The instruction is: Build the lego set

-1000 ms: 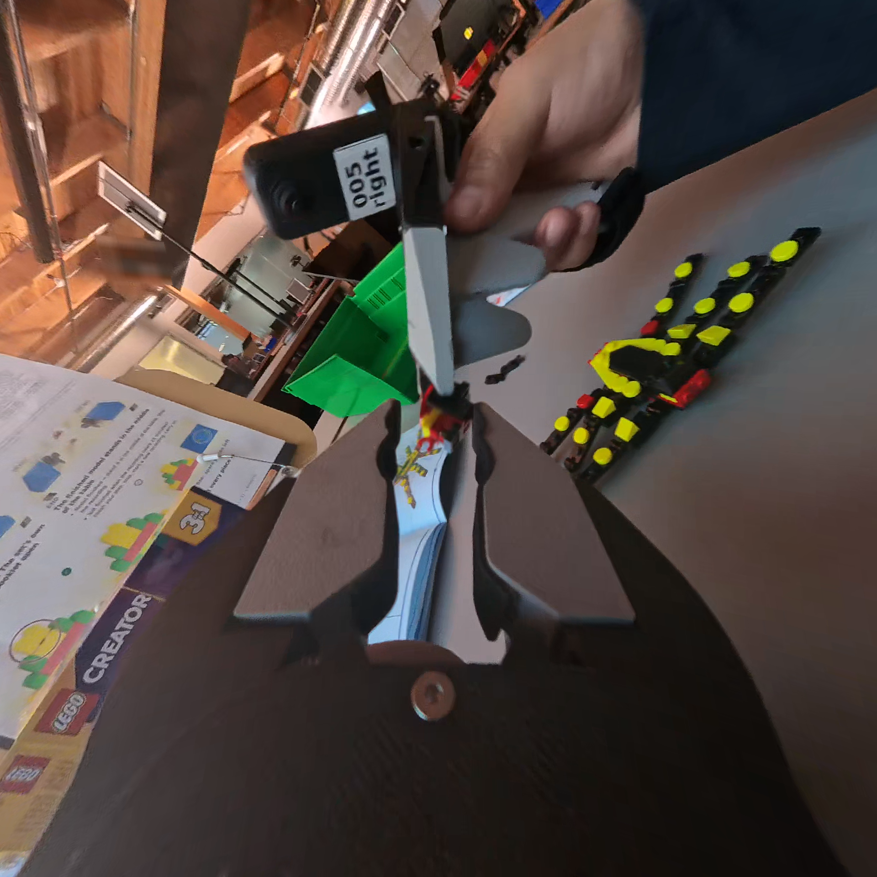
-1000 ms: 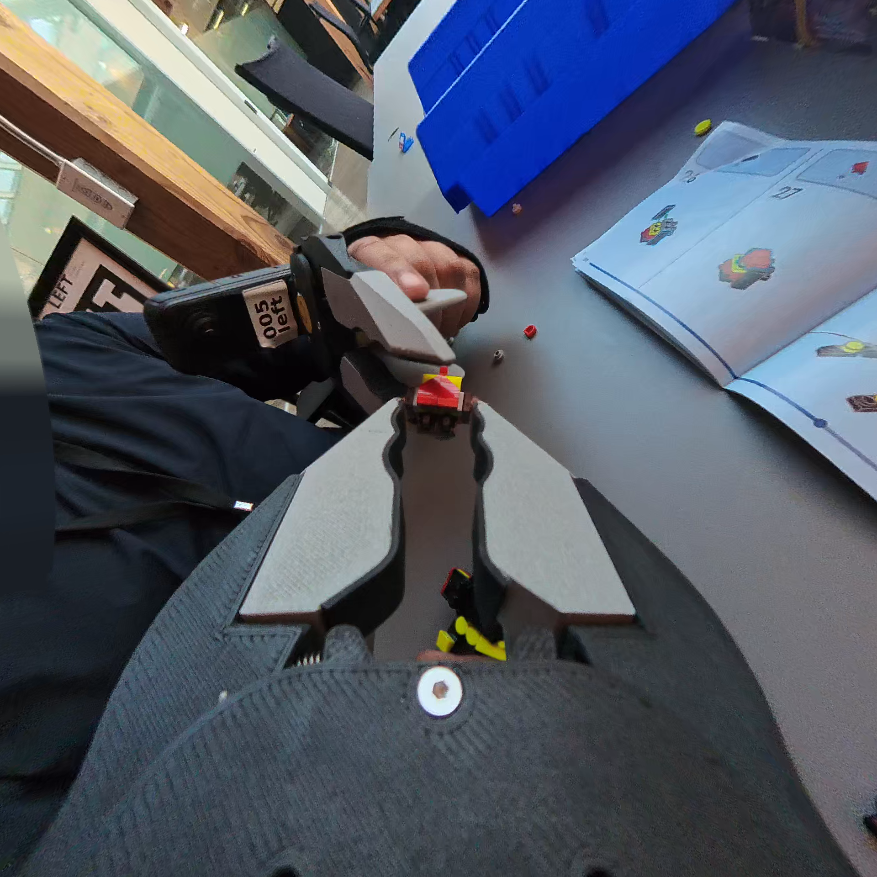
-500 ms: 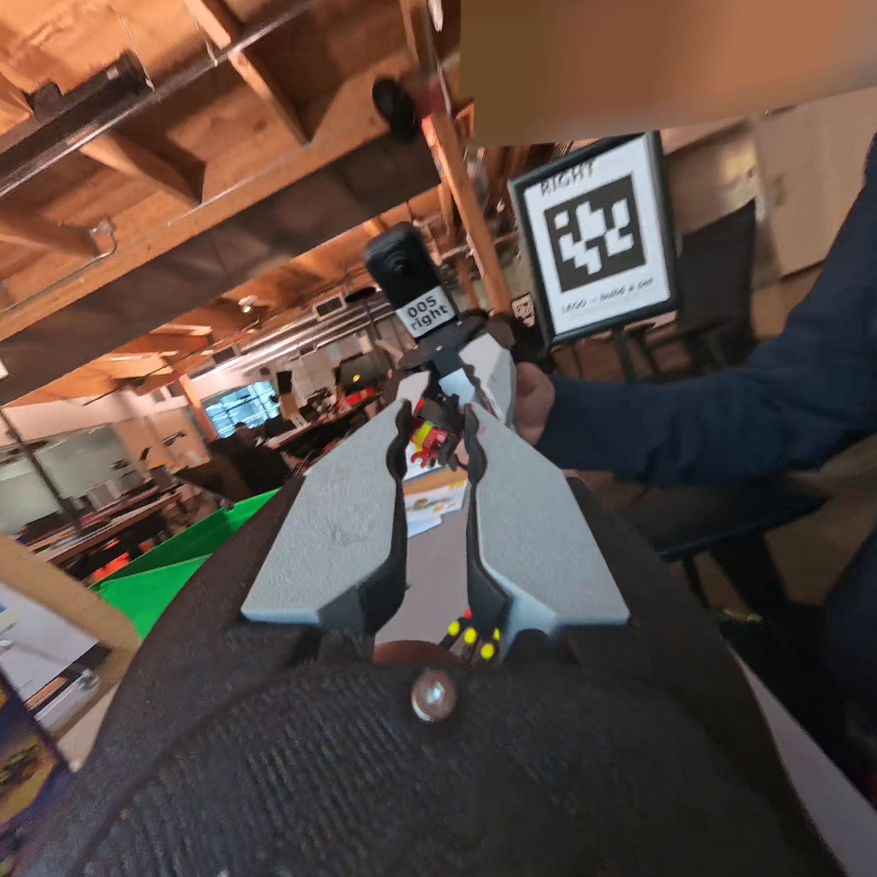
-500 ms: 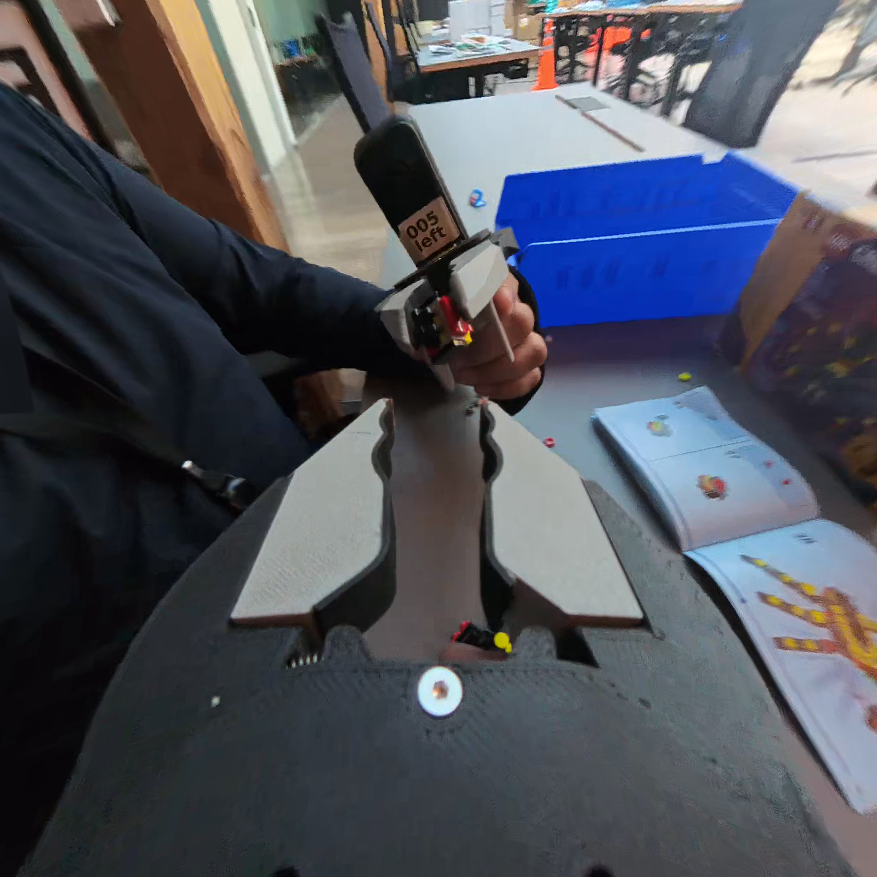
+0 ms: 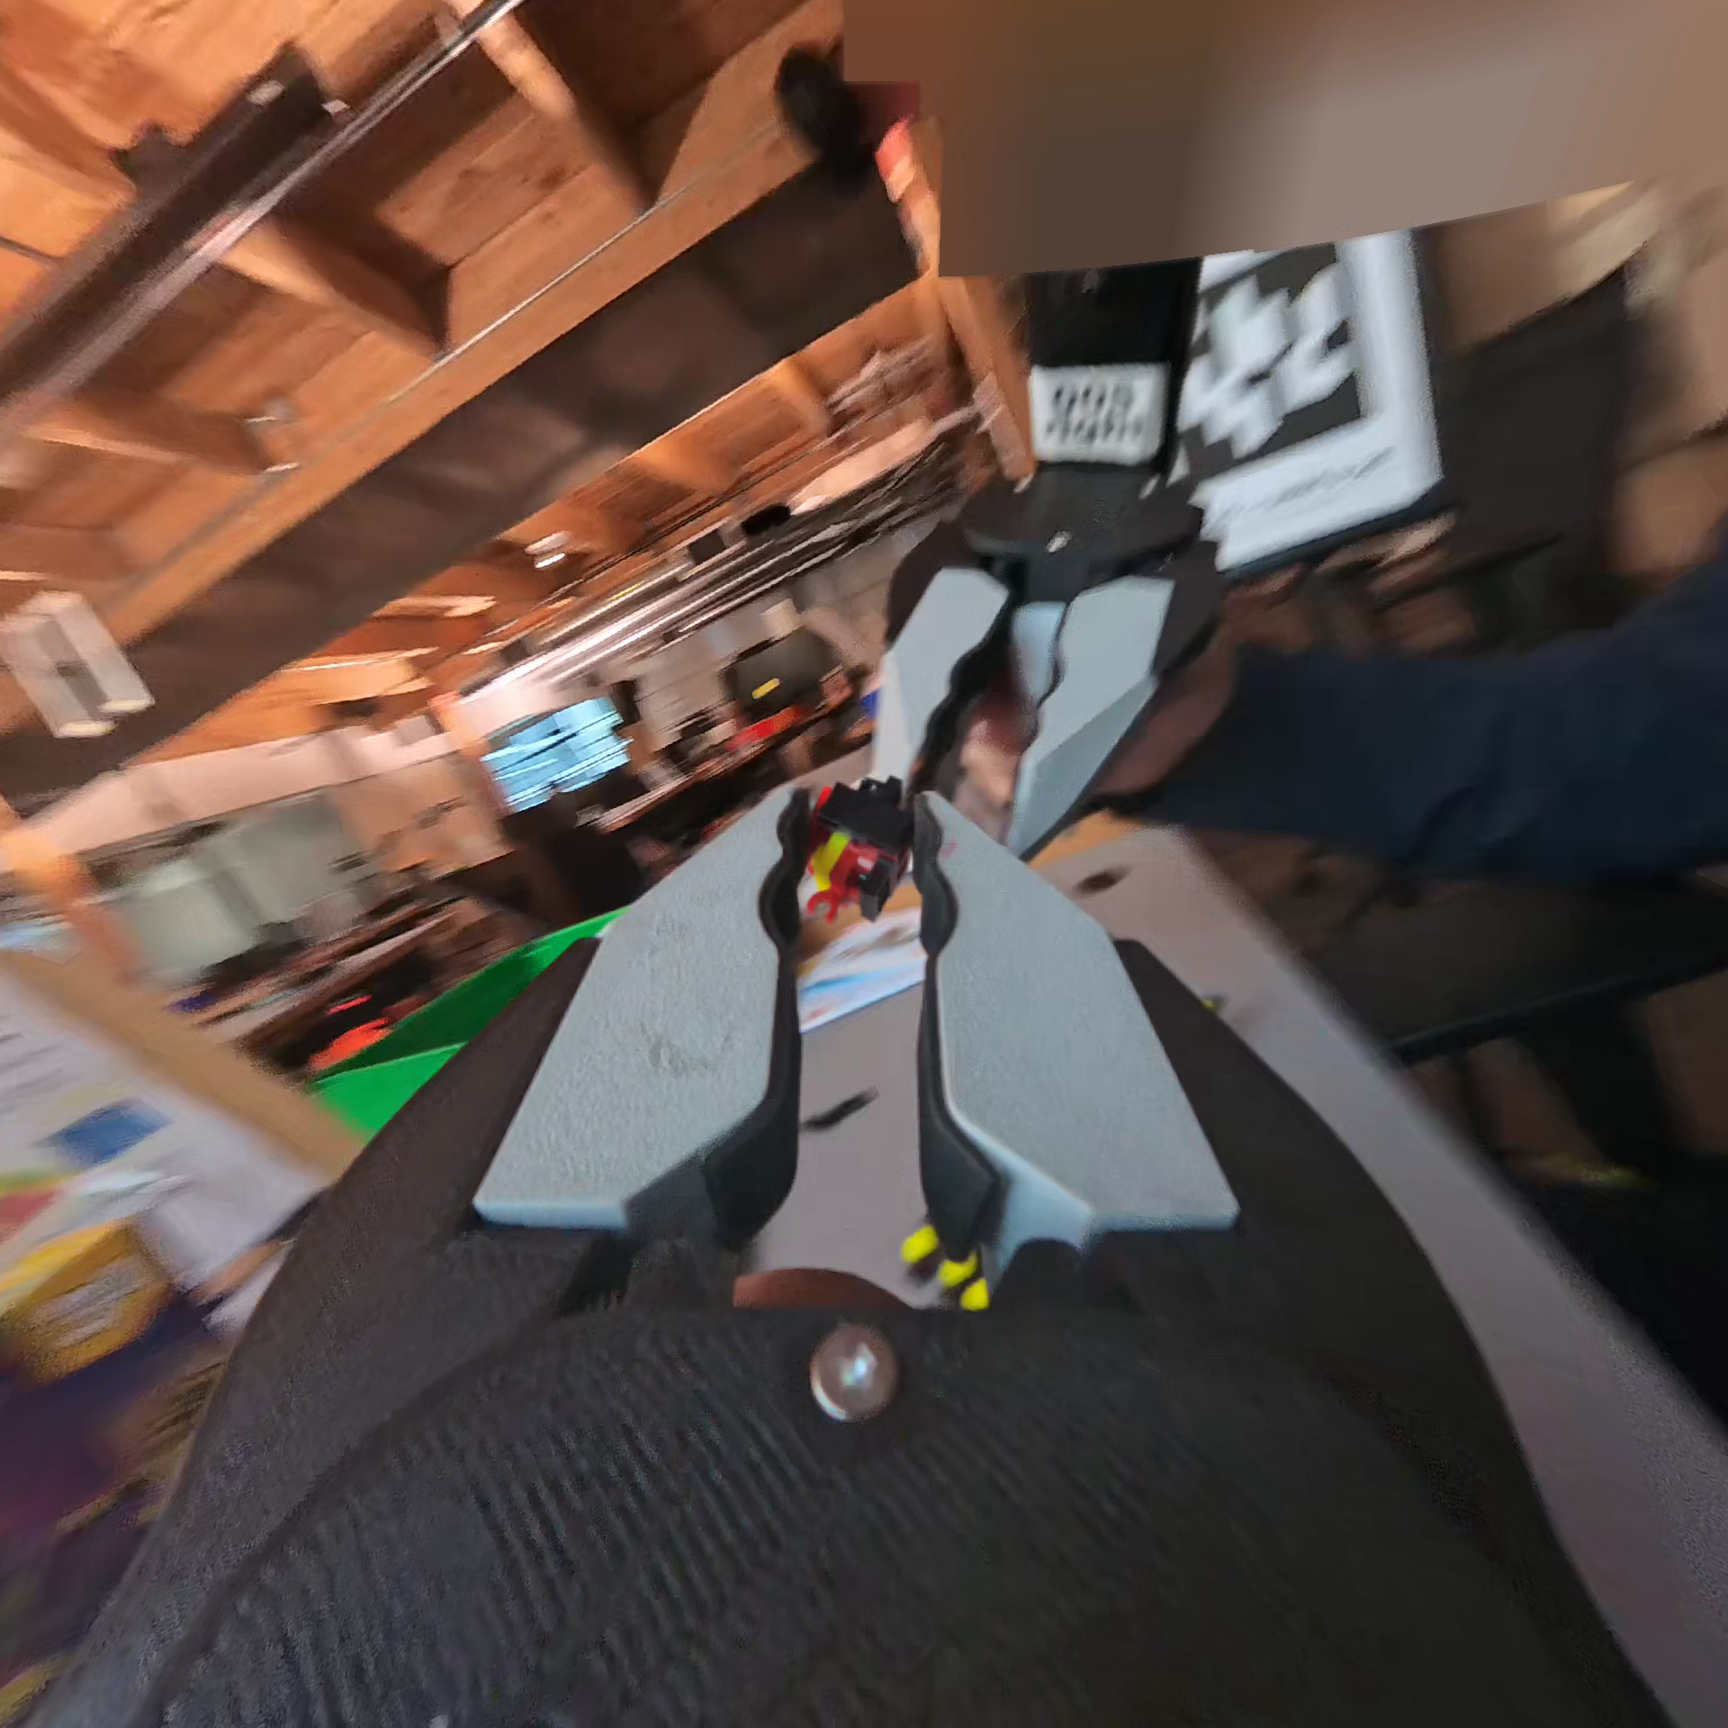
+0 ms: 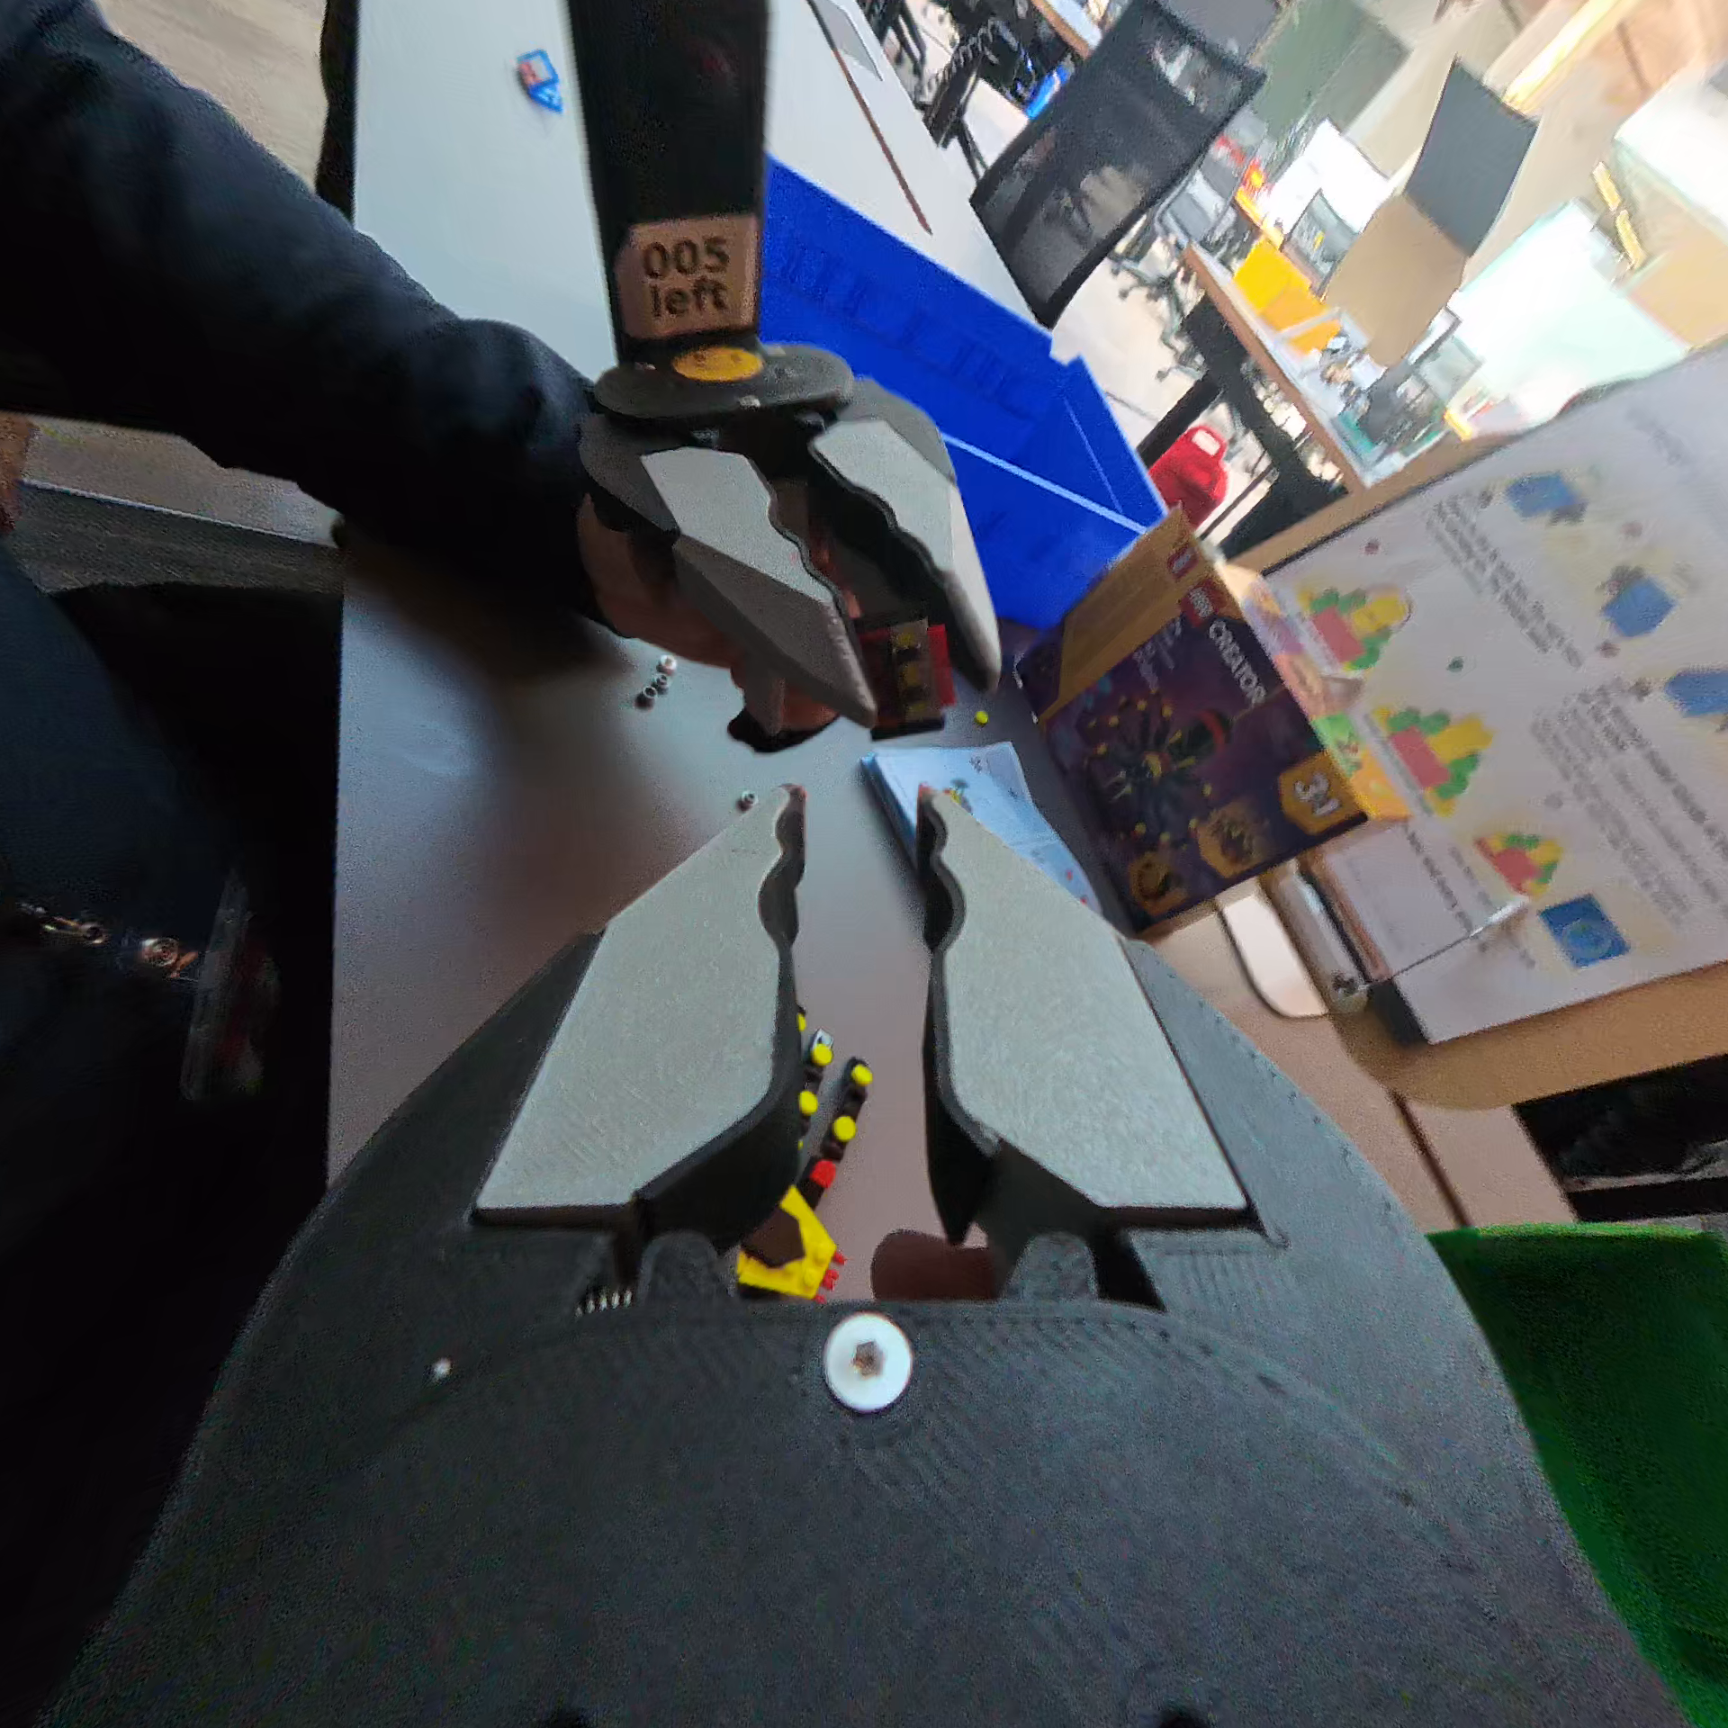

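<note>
Open table (image 6: 524, 842) between grippers; lego box (image 6: 1206, 739) rightward.

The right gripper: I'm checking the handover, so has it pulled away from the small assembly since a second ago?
Yes. The right gripper has backed off toward the camera, jaws empty, while the small assembly stays in the left gripper, above the booklet.

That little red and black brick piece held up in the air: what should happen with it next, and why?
Probably carry the brick piece, clamped in the left tool, down to the black and yellow model on the table. The right tool is open and empty.
</note>
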Demonstrator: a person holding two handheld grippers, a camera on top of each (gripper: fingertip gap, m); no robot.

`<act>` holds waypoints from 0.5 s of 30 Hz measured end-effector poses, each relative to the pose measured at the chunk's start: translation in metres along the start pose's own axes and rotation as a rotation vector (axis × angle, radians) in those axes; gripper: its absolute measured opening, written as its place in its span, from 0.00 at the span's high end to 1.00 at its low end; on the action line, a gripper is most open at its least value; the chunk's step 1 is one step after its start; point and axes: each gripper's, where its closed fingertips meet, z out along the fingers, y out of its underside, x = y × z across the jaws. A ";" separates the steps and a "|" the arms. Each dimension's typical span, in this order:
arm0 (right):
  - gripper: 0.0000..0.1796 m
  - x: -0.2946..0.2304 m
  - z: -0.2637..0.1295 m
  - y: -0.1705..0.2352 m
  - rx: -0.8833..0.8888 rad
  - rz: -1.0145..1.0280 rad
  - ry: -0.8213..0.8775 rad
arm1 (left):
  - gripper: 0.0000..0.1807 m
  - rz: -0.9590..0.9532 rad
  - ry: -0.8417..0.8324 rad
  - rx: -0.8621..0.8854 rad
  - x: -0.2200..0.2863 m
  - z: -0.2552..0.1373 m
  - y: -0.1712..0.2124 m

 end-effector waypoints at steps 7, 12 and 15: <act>0.79 0.001 0.012 0.003 0.103 0.493 -0.227 | 0.90 0.400 -0.071 -0.158 0.005 0.001 0.014; 0.82 -0.002 0.022 -0.005 0.160 0.708 -0.331 | 0.90 0.560 -0.083 -0.229 0.010 0.004 0.023; 0.86 -0.001 0.028 0.001 0.133 0.725 -0.315 | 0.90 0.598 -0.105 -0.272 0.006 0.004 0.029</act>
